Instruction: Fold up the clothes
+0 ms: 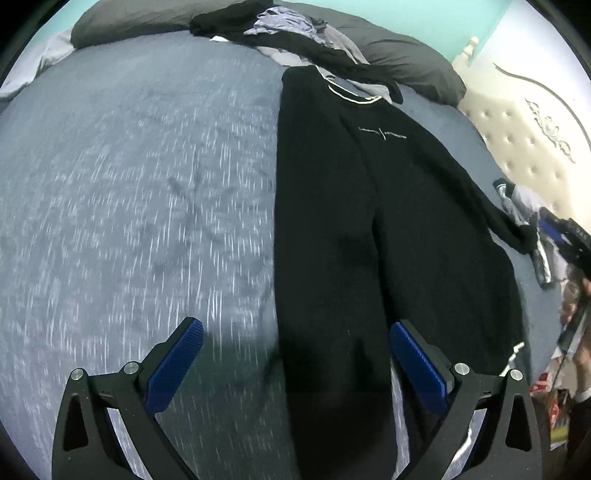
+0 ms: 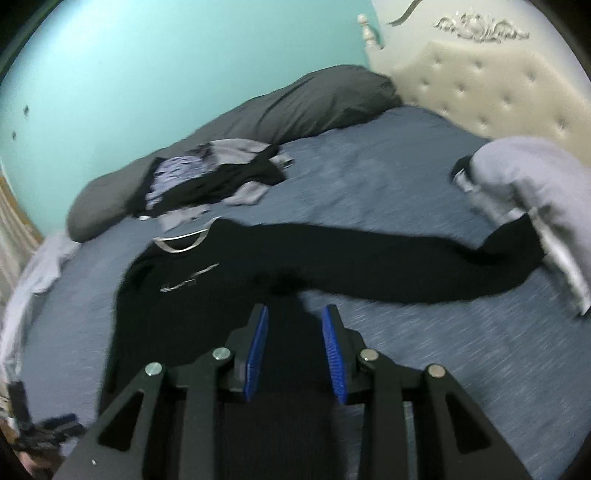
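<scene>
A black sweatshirt (image 1: pixel 406 221) with a white-trimmed neck lies flat on the blue-grey bed cover (image 1: pixel 129 184), its left side folded inward. My left gripper (image 1: pixel 295 336) hovers over the sweatshirt's lower hem, jaws wide open, nothing between the blue pads (image 1: pixel 177 362). In the right wrist view the sweatshirt (image 2: pixel 207 295) stretches one long sleeve (image 2: pixel 388 258) to the right. My right gripper (image 2: pixel 295 317) hangs above the sweatshirt's body near the armpit. Its pads (image 2: pixel 258 347) stand apart with a clear gap and pinch no cloth.
A pile of black and lilac clothes (image 1: pixel 280 29) (image 2: pixel 207 181) lies near dark grey pillows (image 1: pixel 406 55) (image 2: pixel 295 107). A pale grey garment (image 2: pixel 535 184) rests at the sleeve's end by the tufted cream headboard (image 2: pixel 480 85). Bare bed cover (image 2: pixel 406 350) lies right of the sweatshirt.
</scene>
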A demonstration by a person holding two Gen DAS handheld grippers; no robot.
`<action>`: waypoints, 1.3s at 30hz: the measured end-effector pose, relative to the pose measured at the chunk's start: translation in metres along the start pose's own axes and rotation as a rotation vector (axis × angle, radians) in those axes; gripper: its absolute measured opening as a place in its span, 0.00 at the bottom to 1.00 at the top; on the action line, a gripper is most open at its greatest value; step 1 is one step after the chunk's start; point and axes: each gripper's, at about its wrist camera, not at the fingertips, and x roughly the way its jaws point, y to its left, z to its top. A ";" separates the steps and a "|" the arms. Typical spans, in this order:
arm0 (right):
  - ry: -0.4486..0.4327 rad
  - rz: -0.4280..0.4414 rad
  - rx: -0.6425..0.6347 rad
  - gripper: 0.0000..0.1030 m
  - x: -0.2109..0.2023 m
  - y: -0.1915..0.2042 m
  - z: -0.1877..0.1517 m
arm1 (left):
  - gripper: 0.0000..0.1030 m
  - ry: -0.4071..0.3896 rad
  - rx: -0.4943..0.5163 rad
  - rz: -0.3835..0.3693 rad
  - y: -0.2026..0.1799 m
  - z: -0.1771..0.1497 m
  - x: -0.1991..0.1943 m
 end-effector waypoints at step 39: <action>0.050 0.092 0.126 0.31 0.030 0.005 -0.091 | 0.06 -0.005 0.055 0.038 0.008 0.009 -0.005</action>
